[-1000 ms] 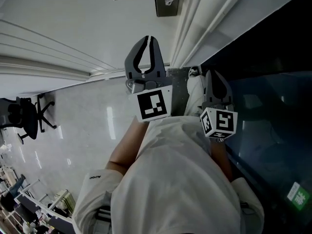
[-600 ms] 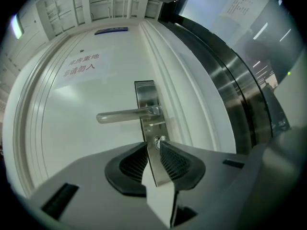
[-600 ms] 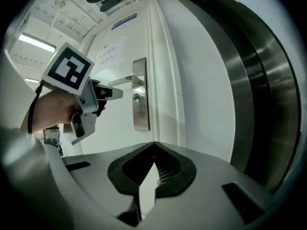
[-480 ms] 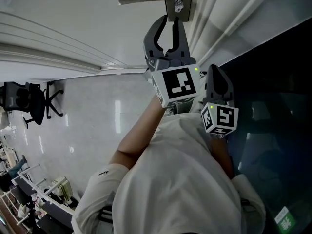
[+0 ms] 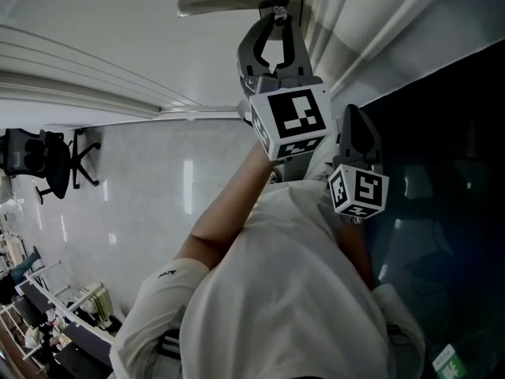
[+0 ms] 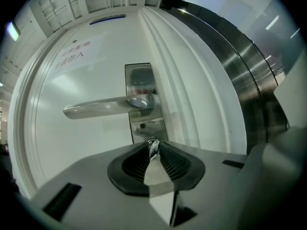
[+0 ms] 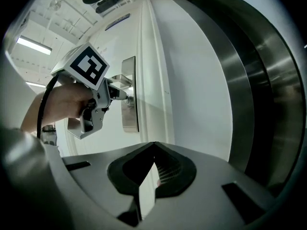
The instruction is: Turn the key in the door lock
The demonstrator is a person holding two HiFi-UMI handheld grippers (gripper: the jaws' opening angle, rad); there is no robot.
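Against a white door (image 6: 81,143), the key (image 6: 153,149), lodged in the lock plate (image 6: 144,123) at six o'clock of the lever handle (image 6: 100,107), is bracketed, unclamped, by the left tongs (image 6: 152,144), just opened slightly, with the right tongs (image 7: 153,143) shut and empty; slippage is risked if it is turned before closure.

1. Door (image 6: 81,138) — plain white, with red lettering at 10 o'clock.
2. Lever handle (image 6: 96,108) and lock plate (image 6: 139,78): brushed silver; key (image 6: 153,147) shiny silver.
3. Right tool (image 7: 153,145) — grey body, black ribbed pads; its cube (image 5: 357,189) white with black square markers.
4. Floor (image 5: 158,180): pale grey, glossy.
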